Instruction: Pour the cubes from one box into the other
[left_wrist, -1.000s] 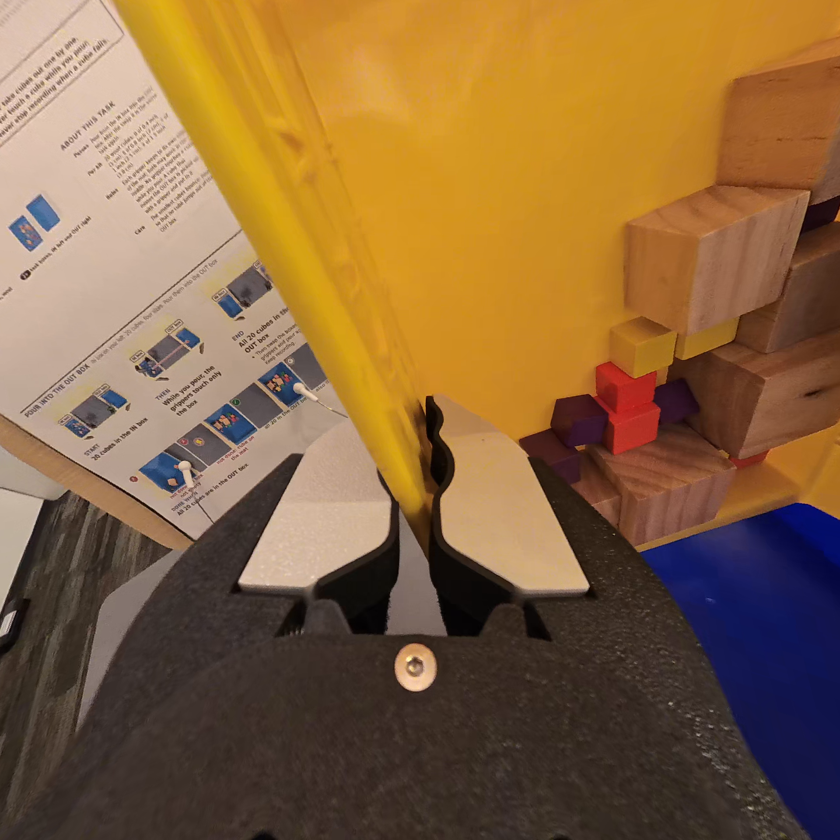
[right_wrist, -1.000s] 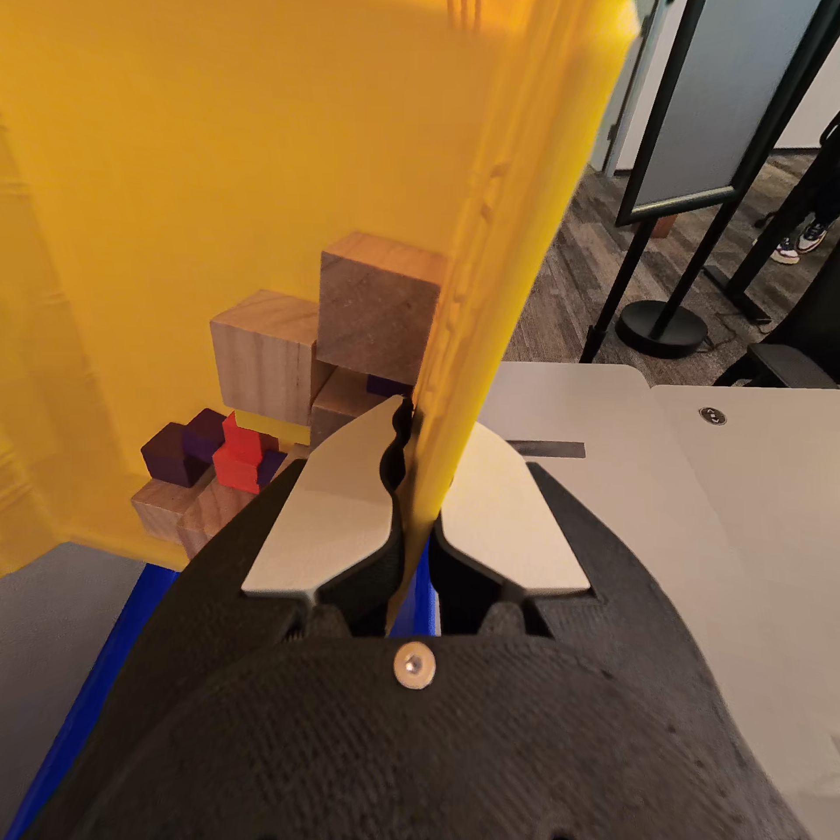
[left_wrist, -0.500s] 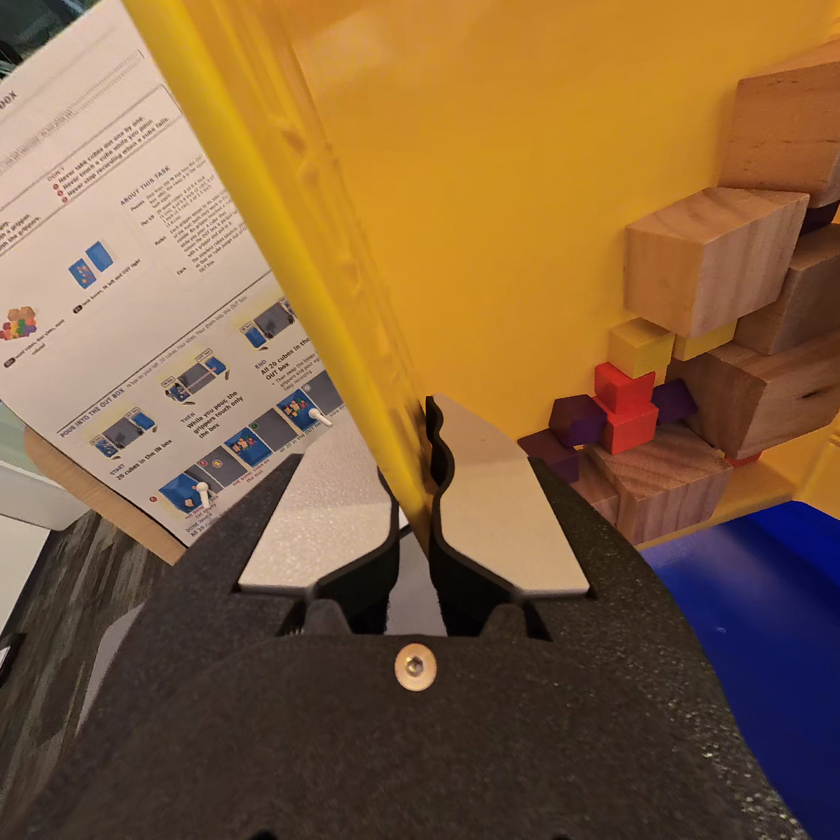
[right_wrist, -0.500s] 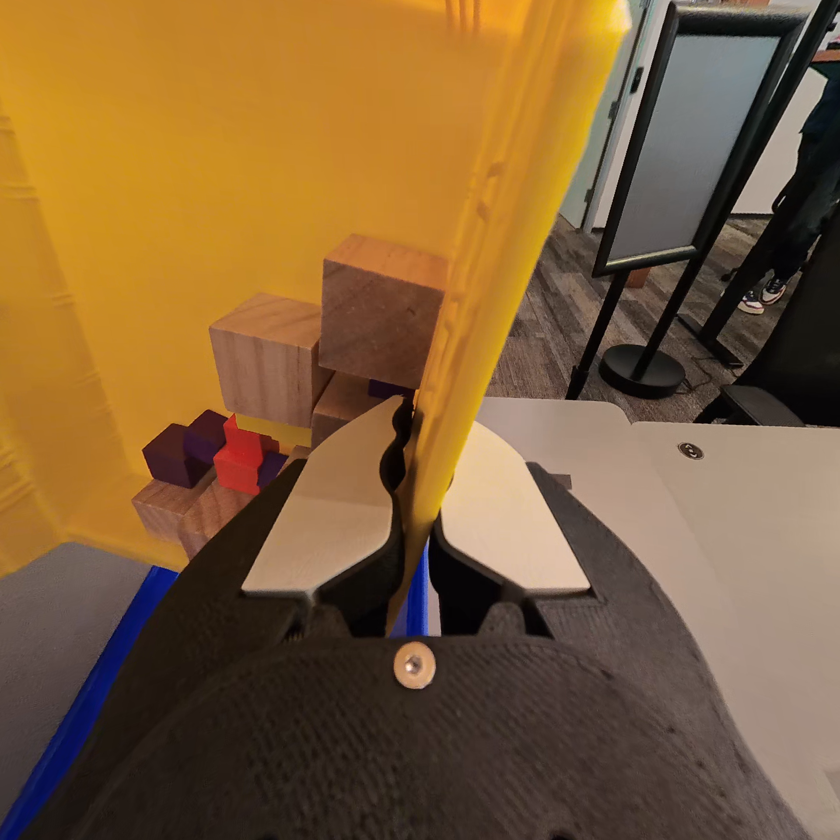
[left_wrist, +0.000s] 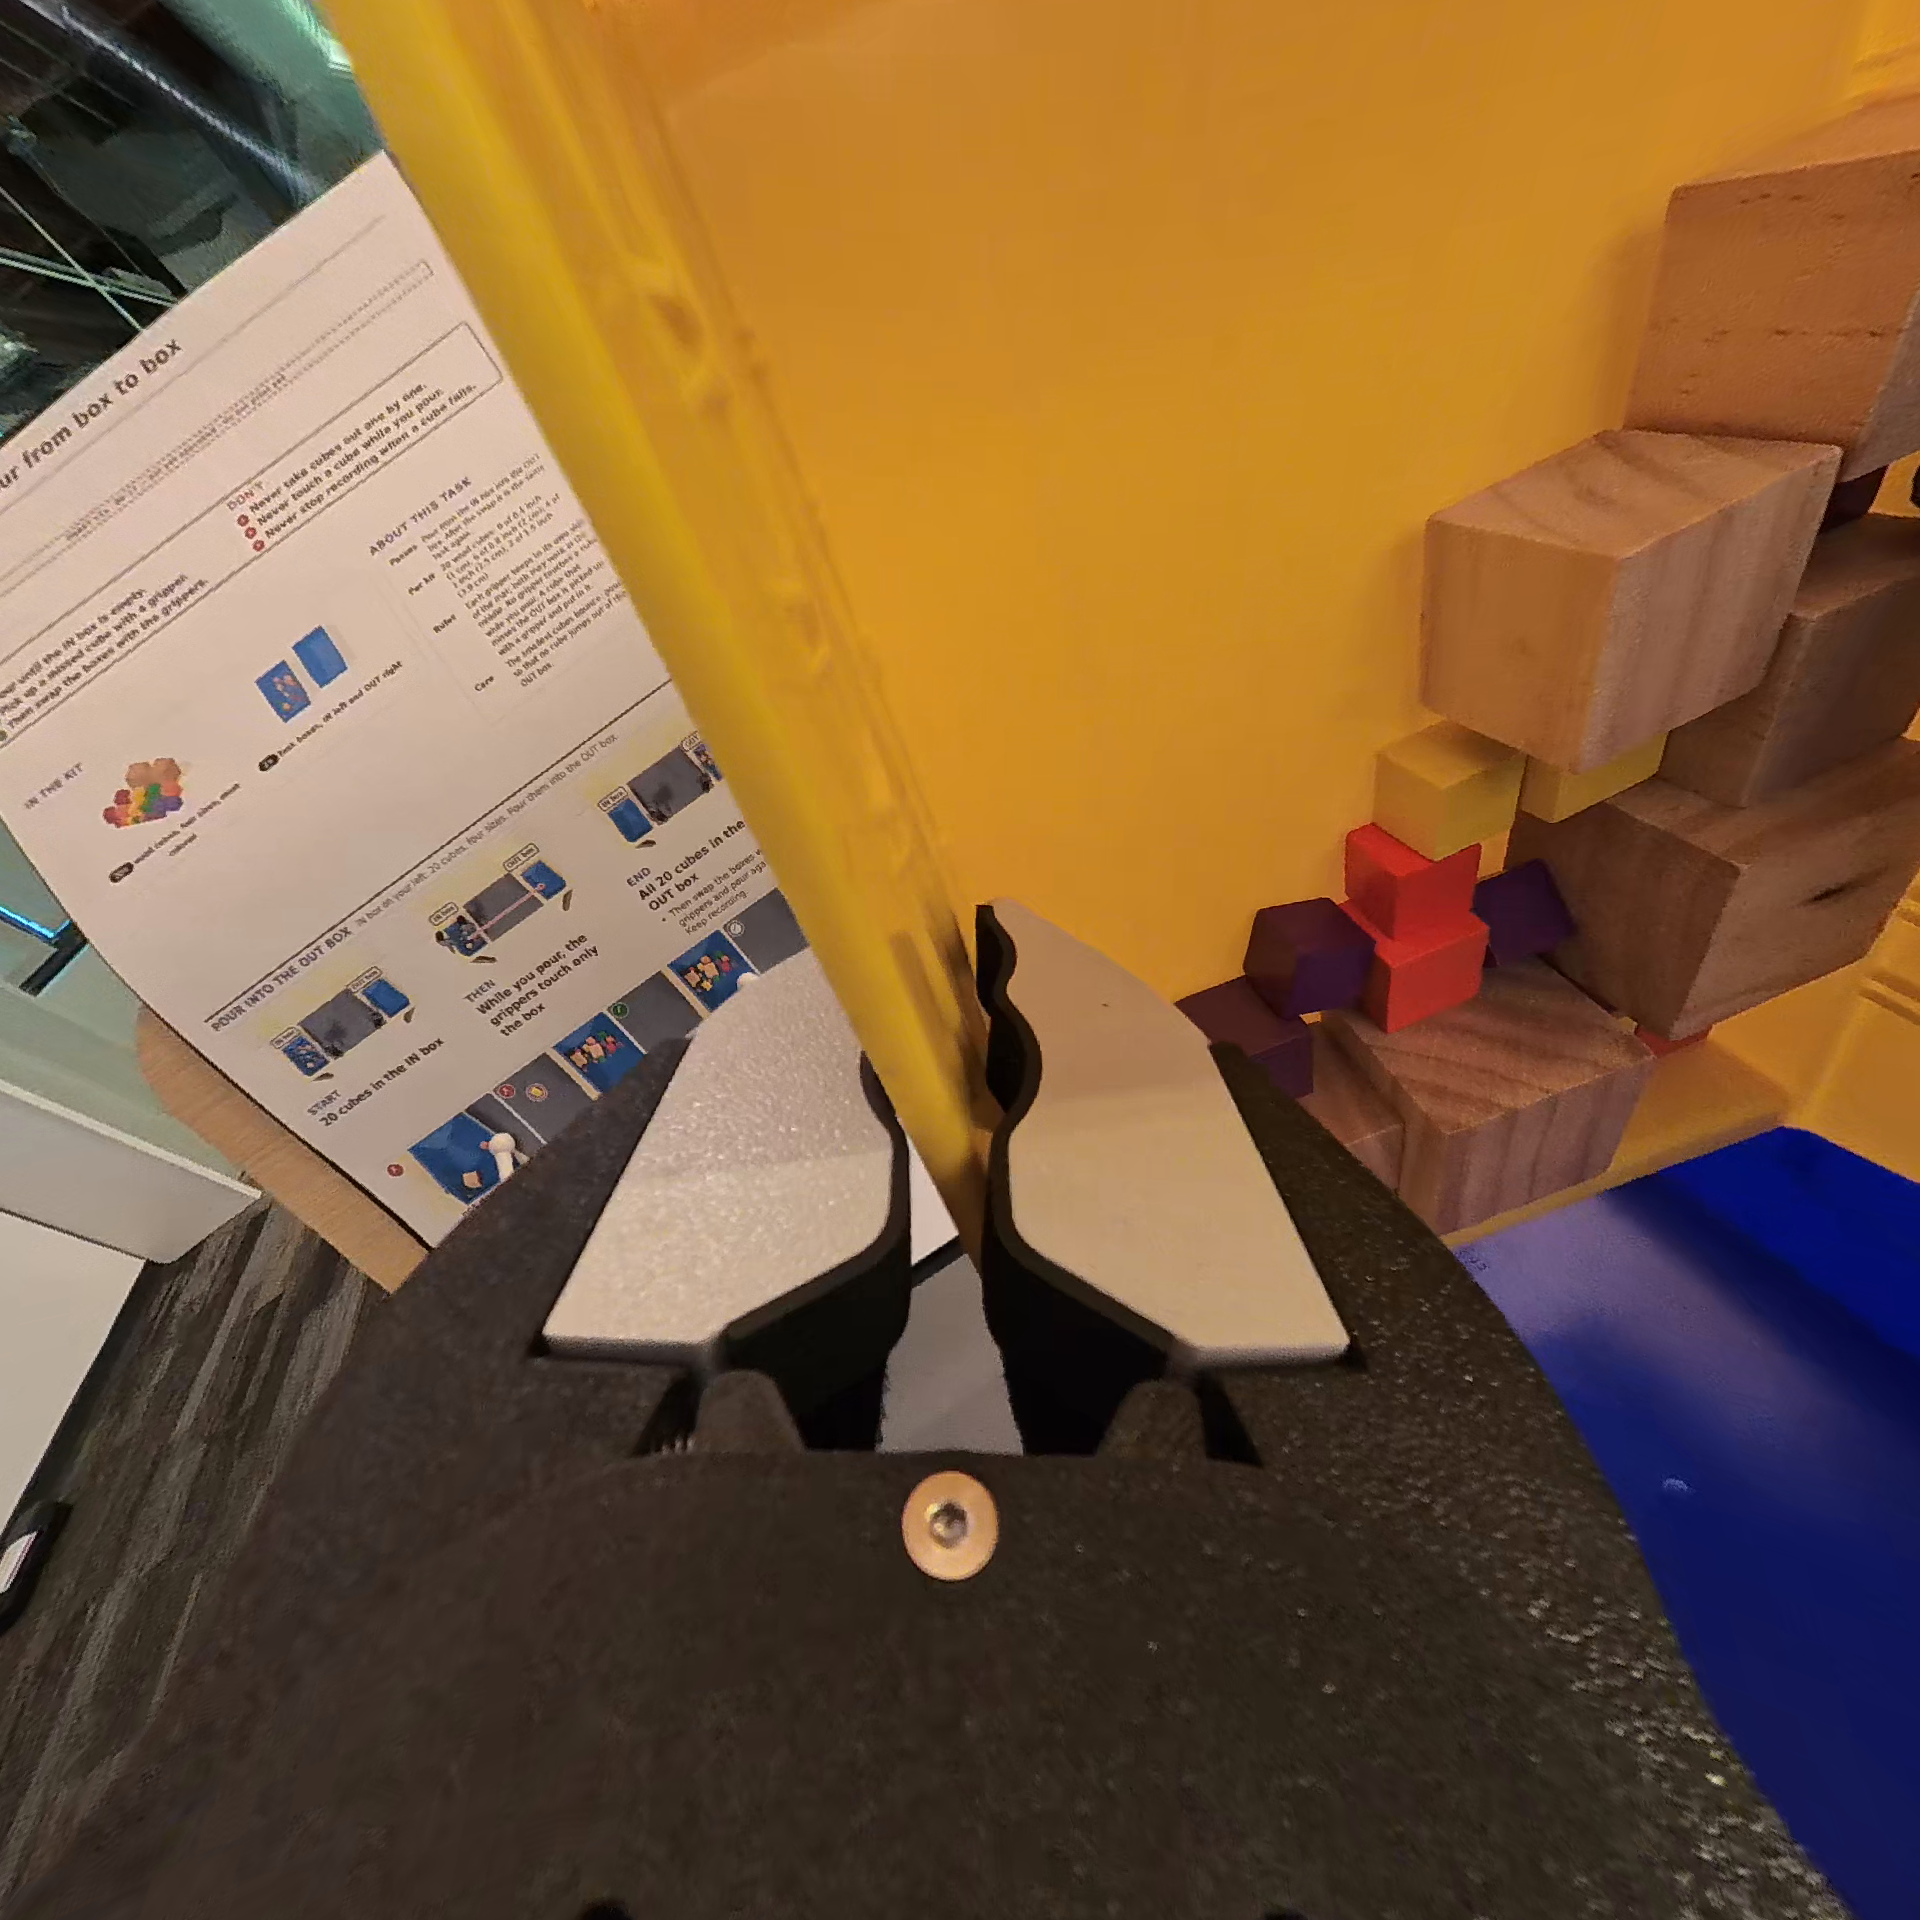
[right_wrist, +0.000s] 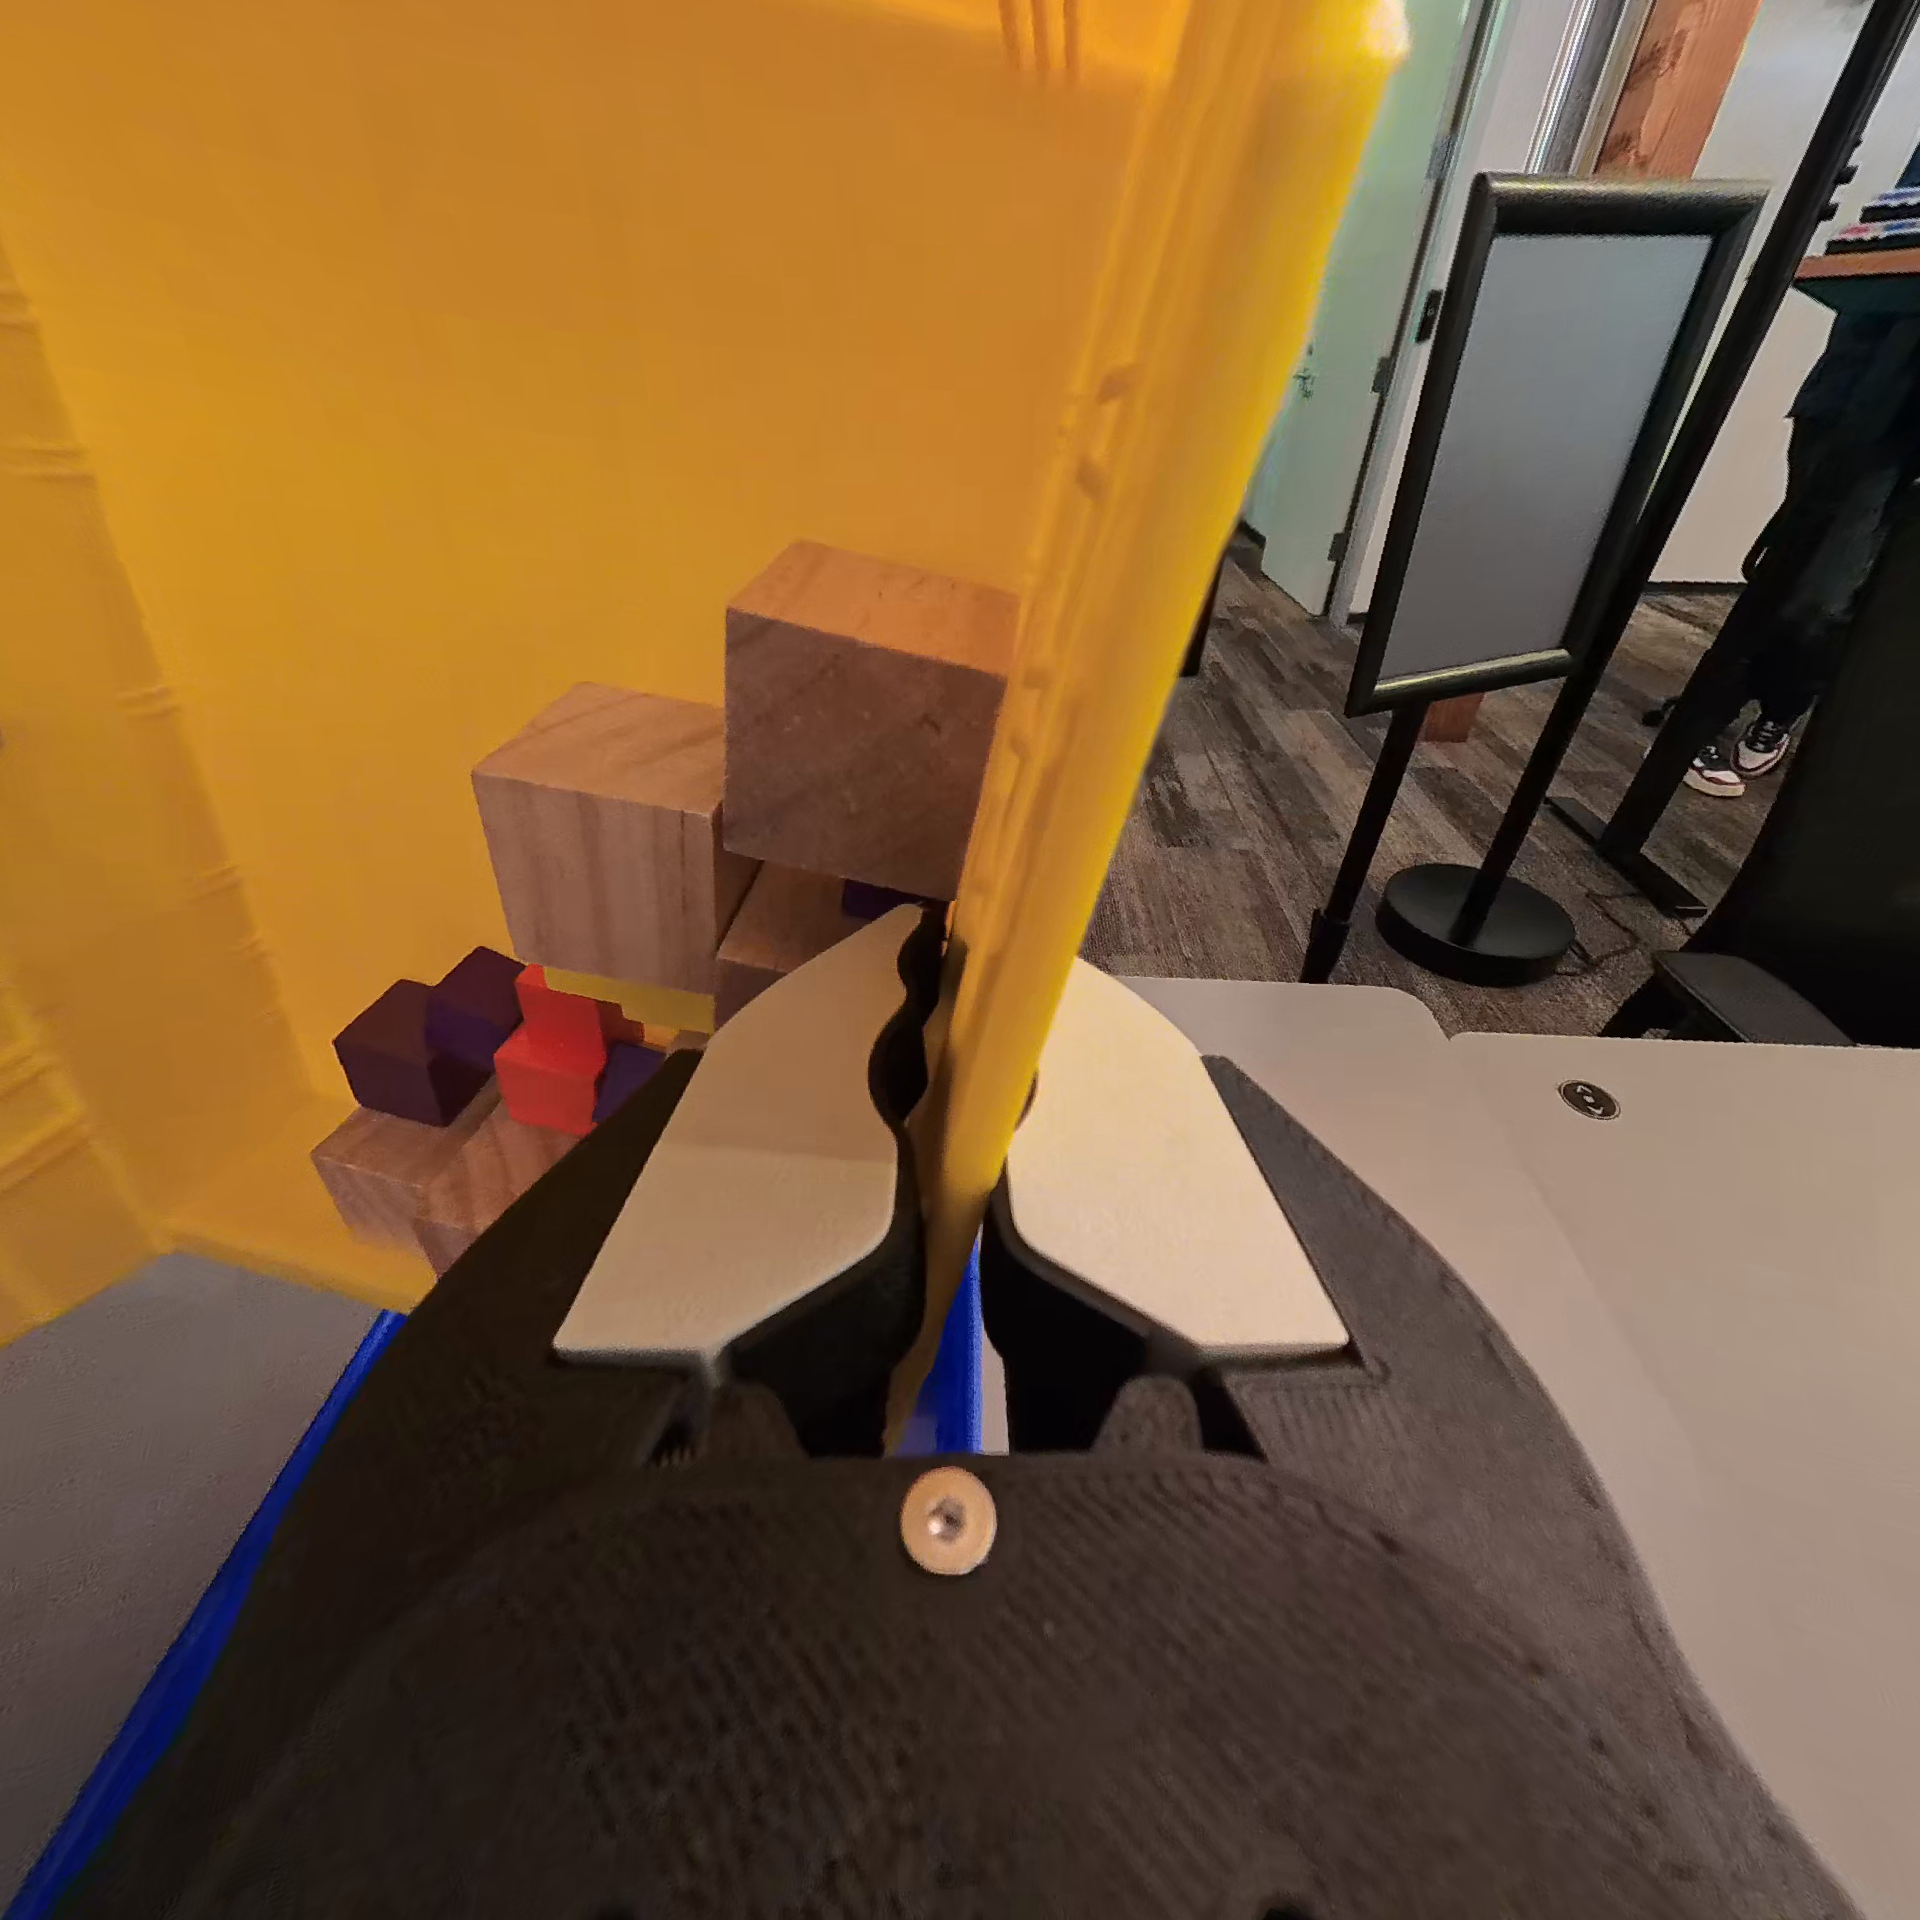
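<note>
A yellow box (left_wrist: 1091, 436) is tipped up steeply. My left gripper (left_wrist: 971, 987) is shut on its left wall. My right gripper (right_wrist: 951, 997) is shut on its right wall (right_wrist: 1122, 582). Cubes are piled at the box's low end: large wooden cubes (left_wrist: 1600, 613) on top, small red (left_wrist: 1413, 935), yellow (left_wrist: 1444, 784) and purple (left_wrist: 1304, 951) cubes beneath. The same pile shows in the right wrist view, with wooden cubes (right_wrist: 862, 717) and red cubes (right_wrist: 545, 1060). A blue box (left_wrist: 1725, 1382) lies right below the yellow box's low edge; its rim (right_wrist: 187, 1621) shows in the right wrist view.
A printed instruction sheet (left_wrist: 312, 748) on a wooden board stands to the left. The grey table top (right_wrist: 1621, 1299) lies to the right. Beyond it are black sign stands (right_wrist: 1507, 582) on a dark floor and a person's legs and shoes (right_wrist: 1745, 748).
The yellow box has tilted up a little further, with both grippers rising; more of the sheet and room shows. The cube pile has not shifted in the box.
</note>
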